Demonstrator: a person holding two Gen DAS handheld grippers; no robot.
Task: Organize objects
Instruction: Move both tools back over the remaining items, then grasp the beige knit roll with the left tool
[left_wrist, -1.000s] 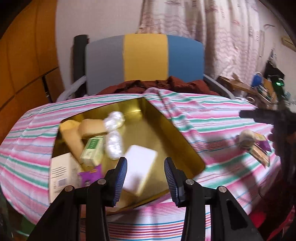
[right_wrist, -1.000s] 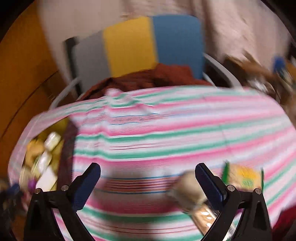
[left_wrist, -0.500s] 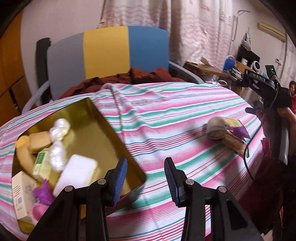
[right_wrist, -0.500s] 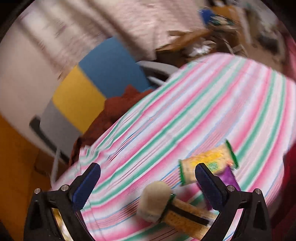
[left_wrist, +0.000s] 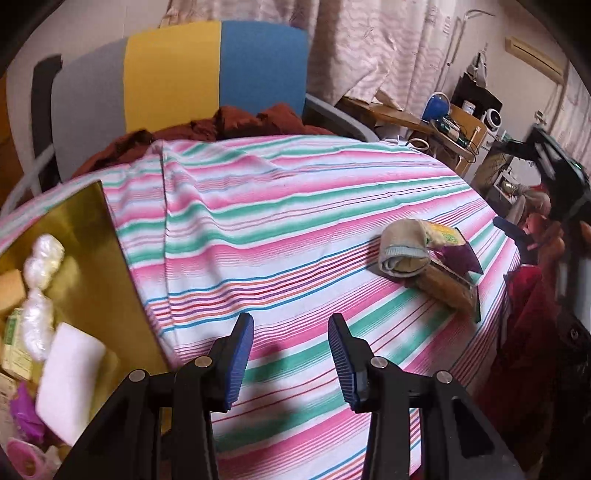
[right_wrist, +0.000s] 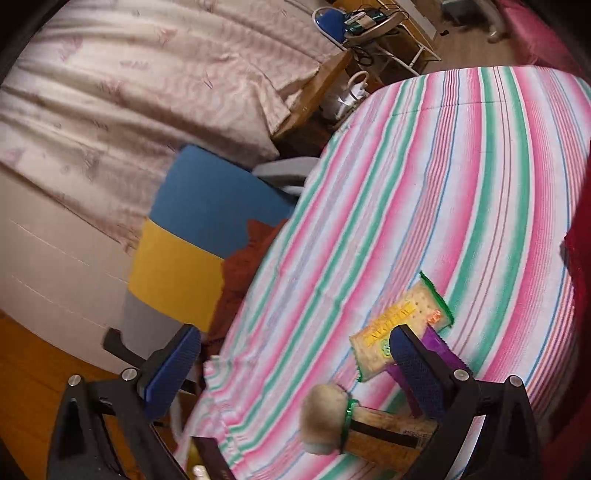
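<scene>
Well right of left tool (left_wrist: 291, 354): snack pile (left_wrist: 428, 262).

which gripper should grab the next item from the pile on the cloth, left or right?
Right, probably. The right gripper is open and close above the pile: rolled sock and cracker packet sit between its fingers. The left gripper, also open, is nearer the gold tin, with bare cloth before the pile.

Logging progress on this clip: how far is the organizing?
Done: the gold tin already holds a white block, wrapped sweets and small boxes.
In hand: nothing; the left gripper and right gripper are both open.
Left: the sock roll, cracker pack, purple packet and long packet on the striped cloth.
</scene>
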